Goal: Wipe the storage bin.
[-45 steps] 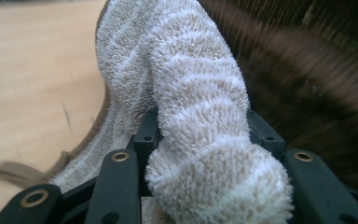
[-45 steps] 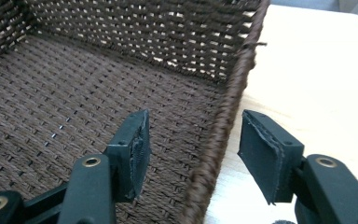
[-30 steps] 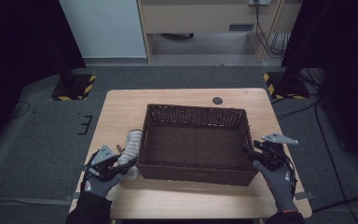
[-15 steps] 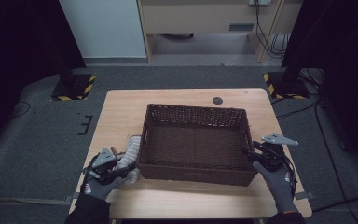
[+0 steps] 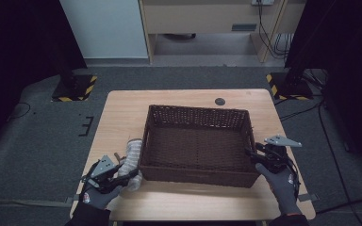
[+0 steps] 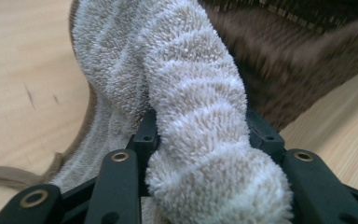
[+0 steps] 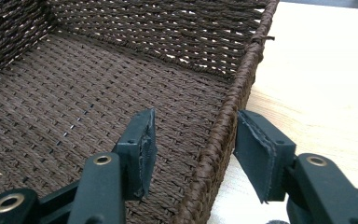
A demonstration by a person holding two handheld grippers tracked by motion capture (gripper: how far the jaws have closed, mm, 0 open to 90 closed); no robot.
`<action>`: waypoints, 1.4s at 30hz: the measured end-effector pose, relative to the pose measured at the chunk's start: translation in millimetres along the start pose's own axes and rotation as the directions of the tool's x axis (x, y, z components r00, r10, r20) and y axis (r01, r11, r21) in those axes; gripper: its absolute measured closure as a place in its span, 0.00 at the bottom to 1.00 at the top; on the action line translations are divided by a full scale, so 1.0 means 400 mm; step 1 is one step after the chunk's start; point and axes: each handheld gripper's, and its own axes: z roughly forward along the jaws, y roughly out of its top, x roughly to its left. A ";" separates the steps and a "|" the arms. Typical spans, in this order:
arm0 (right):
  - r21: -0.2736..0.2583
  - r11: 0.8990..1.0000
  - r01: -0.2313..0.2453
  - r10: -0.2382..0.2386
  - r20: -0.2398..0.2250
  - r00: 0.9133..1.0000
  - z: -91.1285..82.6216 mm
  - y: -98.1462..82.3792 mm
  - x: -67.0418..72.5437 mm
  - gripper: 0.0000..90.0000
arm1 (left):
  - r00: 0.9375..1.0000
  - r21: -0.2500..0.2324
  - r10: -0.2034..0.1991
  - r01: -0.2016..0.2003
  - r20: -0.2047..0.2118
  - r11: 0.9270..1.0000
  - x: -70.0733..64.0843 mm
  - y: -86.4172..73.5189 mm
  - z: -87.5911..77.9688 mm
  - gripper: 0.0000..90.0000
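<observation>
The left gripper [image 6: 200, 154] is clamped on a rolled cream terry towel [image 6: 191, 107], just beside the left wall of the dark brown woven wicker basket [image 5: 198, 176]. Soft, light and floppy, the towel probably handles best gripped mid-roll. The right gripper [image 7: 193, 154] straddles the basket's right wall, jaws apart, not pressing.
</observation>
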 end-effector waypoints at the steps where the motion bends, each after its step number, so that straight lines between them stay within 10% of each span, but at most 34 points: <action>1: 0.000 1.000 0.002 -0.002 0.001 1.000 0.000 0.000 0.001 0.53 | 1.000 0.023 -0.004 0.005 -0.001 1.000 0.001 -0.005 0.007 0.61; 7: 0.015 1.000 0.011 -0.012 0.004 1.000 0.006 -0.003 0.006 0.52 | 1.000 0.124 0.008 -0.006 -0.012 0.992 -0.003 -0.025 0.035 0.61; 13: 0.011 1.000 0.008 -0.008 0.002 1.000 0.005 -0.003 0.006 0.51 | 0.999 -0.002 -0.037 0.037 -0.006 0.999 0.005 -0.005 -0.023 0.61; 18: 0.009 1.000 0.010 -0.010 0.001 1.000 0.005 -0.003 0.004 0.51 | 0.999 -0.138 -0.028 0.031 0.021 0.990 -0.017 0.017 -0.088 0.61; 26: 0.008 1.000 0.003 -0.003 0.000 1.000 0.005 -0.004 0.004 0.51 | 1.000 -0.012 -0.016 0.016 -0.008 1.000 -0.039 -0.013 -0.044 0.60; 33: 0.007 1.000 -0.001 0.001 -0.002 1.000 0.005 -0.004 0.004 0.51 | 0.999 0.130 -0.007 0.012 -0.036 0.991 -0.036 -0.040 0.003 0.60; 42: 0.008 1.000 -0.003 0.003 -0.005 1.000 0.007 -0.005 0.003 0.50 | 0.994 -0.003 -0.070 0.070 -0.079 0.998 -0.015 -0.002 -0.043 0.61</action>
